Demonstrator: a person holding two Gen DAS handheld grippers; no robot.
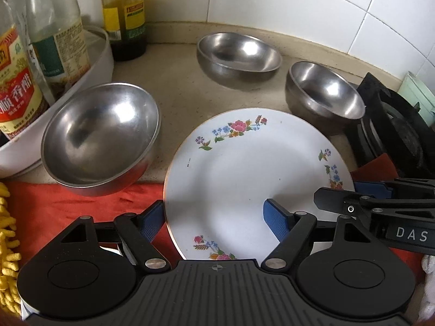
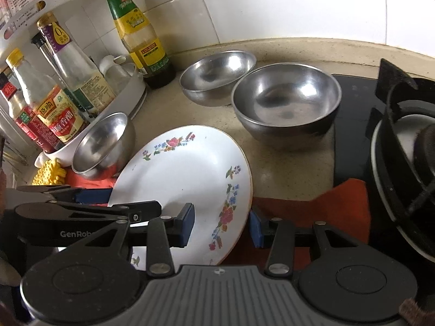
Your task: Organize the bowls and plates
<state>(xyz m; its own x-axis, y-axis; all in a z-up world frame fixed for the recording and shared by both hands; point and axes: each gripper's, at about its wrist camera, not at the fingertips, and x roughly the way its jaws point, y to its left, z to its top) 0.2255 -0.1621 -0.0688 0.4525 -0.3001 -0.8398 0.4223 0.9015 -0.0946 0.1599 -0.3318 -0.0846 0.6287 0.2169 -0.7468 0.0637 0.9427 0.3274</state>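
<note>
White floral plate (image 1: 244, 168) sat between steel bowls (image 1: 100, 135), hob (image 2: 402, 146) close; both grippers, left (image 1: 214, 218) and right (image 2: 224, 225), straddled its rim, seemingly unclenched.

three steel bowls (image 1: 100, 135), one plate (image 1: 252, 174) — several bottles (image 2: 138, 27)

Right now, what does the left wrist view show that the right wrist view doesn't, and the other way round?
Only the left wrist view shows a pale green item at the far right edge. Only the right wrist view shows the upper rack shelf and most of the stove burner. Both show the floral plate straddled by the two open claws, left claw and right claw, three steel bowls, bottles and the red cloth.
</note>
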